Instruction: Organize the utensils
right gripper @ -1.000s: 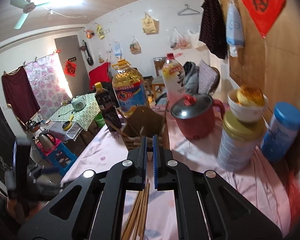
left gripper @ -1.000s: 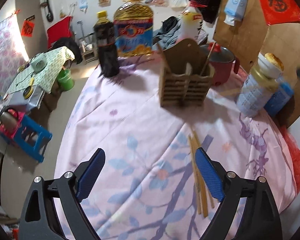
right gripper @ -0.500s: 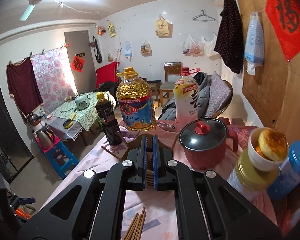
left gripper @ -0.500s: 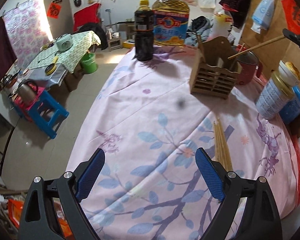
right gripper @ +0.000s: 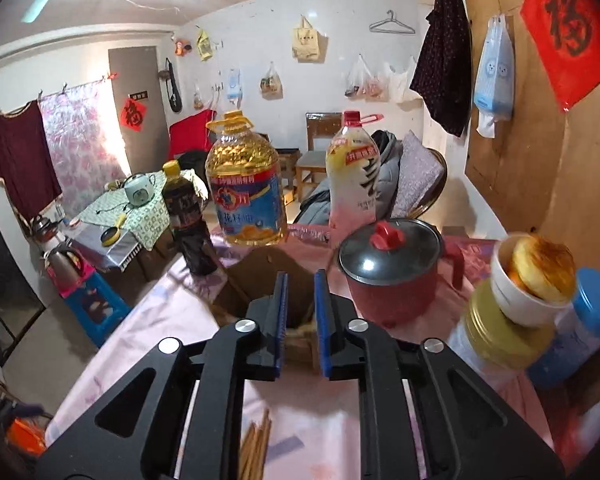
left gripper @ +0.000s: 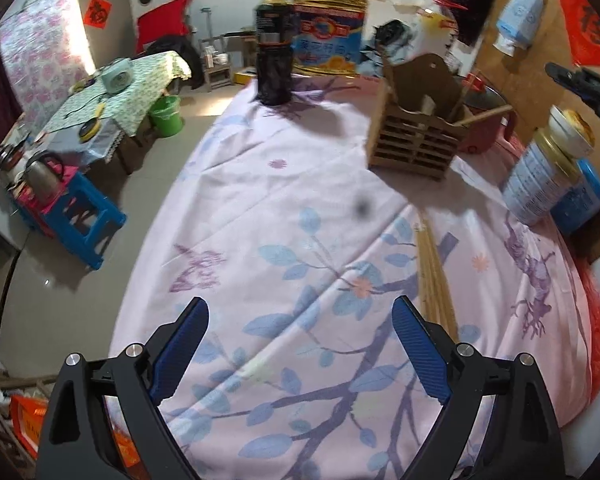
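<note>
The right gripper [right gripper: 299,318] hung directly over the wooden utensil holder [left gripper: 418,128], its jaws opening with nothing visible between the blue pads. In the left wrist view one chopstick [left gripper: 485,115] leaned out of the holder's right-hand compartment, its upper end pointing toward the red pot [right gripper: 392,276] just behind the holder. The remaining chopsticks [left gripper: 434,276] lay in a loose bundle on the cloth-covered surface [left gripper: 260,240], in front of the holder and well apart from it. The left gripper [left gripper: 300,336] hovered over the cloth nearer than that bundle, jaws wide and empty, the bundle just off its right finger.

The leaning chopstick looked like the first risk: tilted so far, it might tip out of the holder if the right gripper brushed it on the way back. The holder seemed light and stood free, so a knock from the gripper body could slide or topple it toward the pot. The crowd to the right of the holder, a tin [left gripper: 540,184] with a bowl [right gripper: 528,280] perched on it and a blue-lidded canister [right gripper: 580,320] beside it, left little room there; a careless sweep could upset that stack. Thin sticks lying flat on soft cloth were likely to roll or scatter under a pinch, and the fabric could get caught with them.
</note>
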`<state>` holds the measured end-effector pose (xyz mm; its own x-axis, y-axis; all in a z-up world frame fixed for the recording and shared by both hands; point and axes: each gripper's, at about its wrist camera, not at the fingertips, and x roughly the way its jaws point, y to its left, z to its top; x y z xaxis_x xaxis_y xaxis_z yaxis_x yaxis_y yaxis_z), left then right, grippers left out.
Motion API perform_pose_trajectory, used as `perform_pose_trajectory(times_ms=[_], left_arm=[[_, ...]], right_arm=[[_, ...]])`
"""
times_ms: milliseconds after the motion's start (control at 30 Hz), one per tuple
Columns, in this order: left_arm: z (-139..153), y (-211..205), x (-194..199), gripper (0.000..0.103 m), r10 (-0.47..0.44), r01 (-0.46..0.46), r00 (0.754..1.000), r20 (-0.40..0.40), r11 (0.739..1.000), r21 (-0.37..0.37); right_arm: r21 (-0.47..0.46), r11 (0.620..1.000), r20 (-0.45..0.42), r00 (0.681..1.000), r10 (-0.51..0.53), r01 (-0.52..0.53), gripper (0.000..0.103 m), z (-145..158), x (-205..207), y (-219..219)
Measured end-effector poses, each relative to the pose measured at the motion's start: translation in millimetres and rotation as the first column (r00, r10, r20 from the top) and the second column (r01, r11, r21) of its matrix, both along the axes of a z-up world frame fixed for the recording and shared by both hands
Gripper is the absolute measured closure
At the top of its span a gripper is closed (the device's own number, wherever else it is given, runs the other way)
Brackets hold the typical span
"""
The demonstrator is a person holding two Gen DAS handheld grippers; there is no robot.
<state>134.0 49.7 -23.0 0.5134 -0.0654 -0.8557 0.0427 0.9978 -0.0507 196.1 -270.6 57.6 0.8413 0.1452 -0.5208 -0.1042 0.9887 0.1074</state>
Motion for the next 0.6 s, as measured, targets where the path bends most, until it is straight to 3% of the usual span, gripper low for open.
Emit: perform_pose_trajectory(times_ms=[200, 367, 600], left_arm=[[-32, -34, 8, 0.012, -0.12, 0.121, 0.992, -0.048, 0.993, 0.008], [-67, -65, 3, 0.012, -0.256, 0.261, 0.961, -0.101, 0.965, 0.034], [-107, -90, -3, 0.012, -0.345, 0.351, 0.926, -0.153, 0.936, 0.015]], right_arm=[[0.051, 0.996, -0.106, 0.992, -0.07, 0.076, 0.078, -42, -47, -25], [0.107, 0.987, -0.195, 0.976, -0.101, 0.124, 0.077, -75, -73, -39], [0.064, 0.99, -0.247, 0.964, -0.103, 0.122, 0.077, -97, -102, -41]])
